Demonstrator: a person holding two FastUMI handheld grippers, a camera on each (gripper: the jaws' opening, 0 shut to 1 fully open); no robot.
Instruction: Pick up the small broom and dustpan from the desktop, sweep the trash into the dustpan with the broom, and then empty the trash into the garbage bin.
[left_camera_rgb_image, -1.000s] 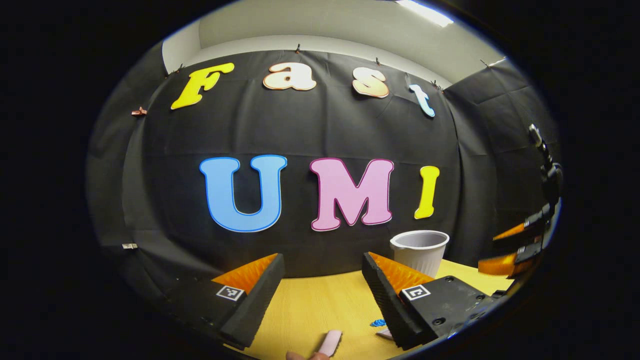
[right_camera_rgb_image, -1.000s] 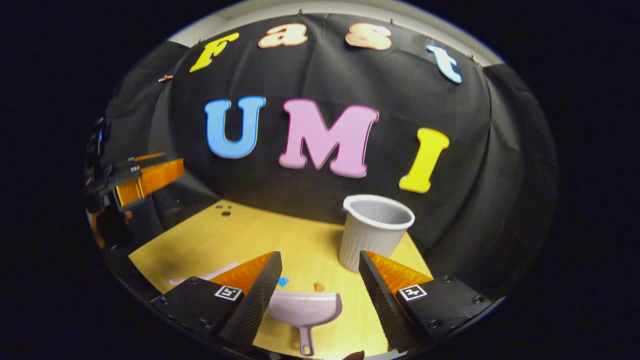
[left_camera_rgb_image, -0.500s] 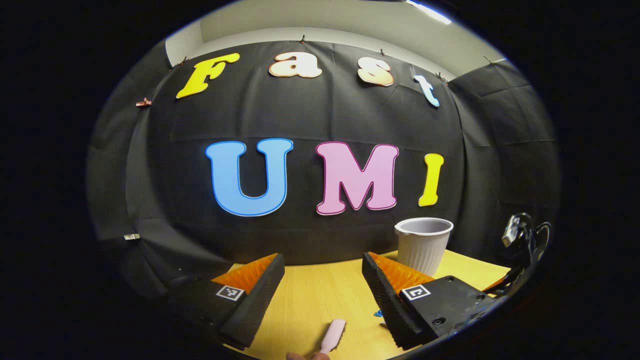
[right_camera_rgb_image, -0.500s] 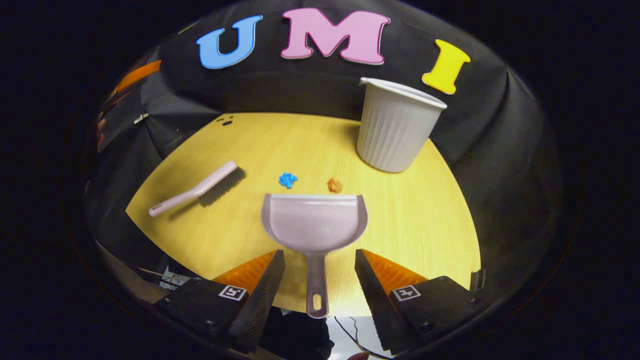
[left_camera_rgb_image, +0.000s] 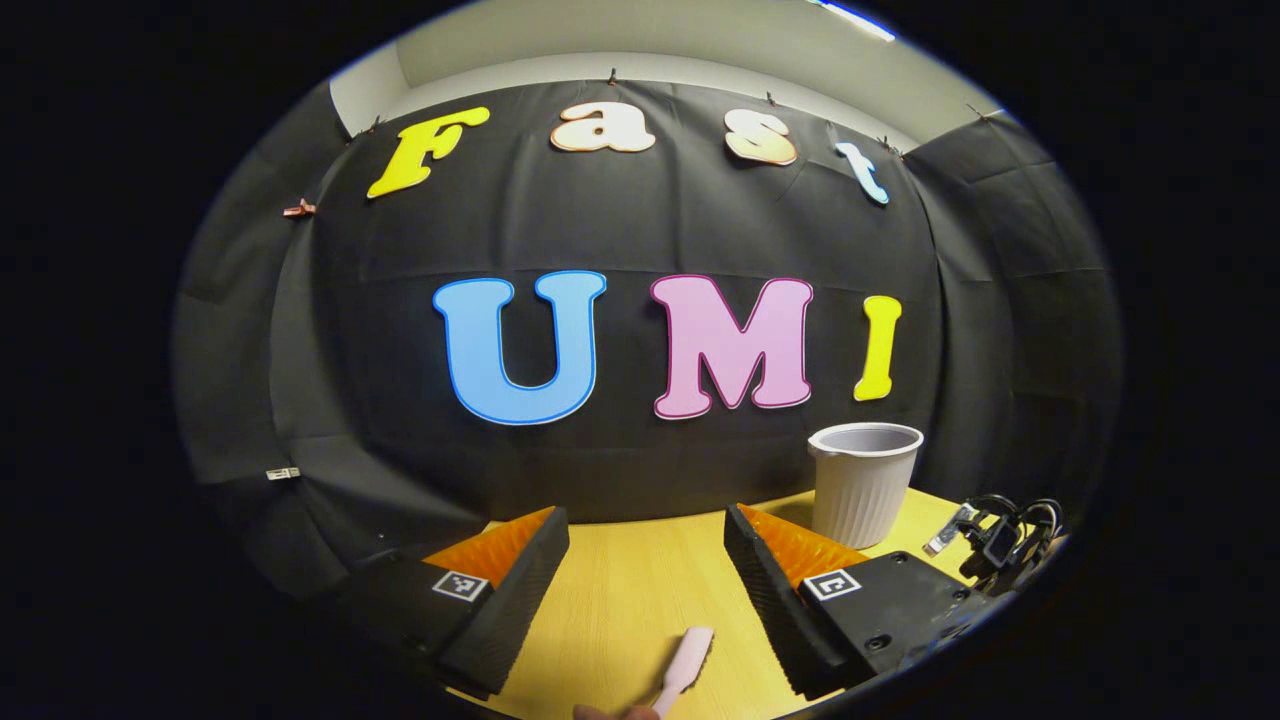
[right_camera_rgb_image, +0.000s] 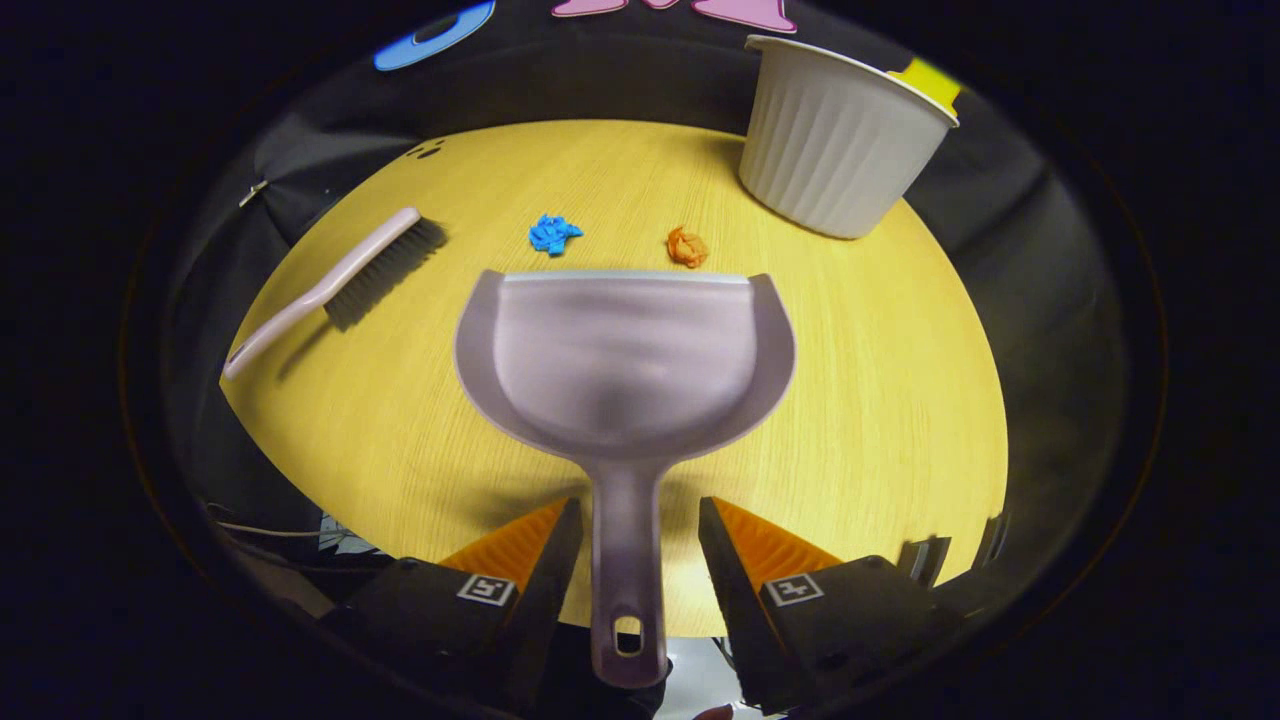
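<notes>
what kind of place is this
Probably a staged recording booth, not a real home: black cloth wall hung behind a small wooden table, with only a dustpan, broom, bin and two paper scraps laid out.

left gripper (left_camera_rgb_image: 646, 560) w/ black bodies lower frame, ridged wedge fingers, square coded tags, screws; right gripper (right_camera_rgb_image: 632, 545) same, lower frame

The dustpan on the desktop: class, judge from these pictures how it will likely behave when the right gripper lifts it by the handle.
The dustpan looks like thin moulded plastic, so probably stiff and light. Its wide scoop sits far ahead of the narrow handle, so it may droop forward in the open right gripper. The smooth handle might slip or twist.
</notes>
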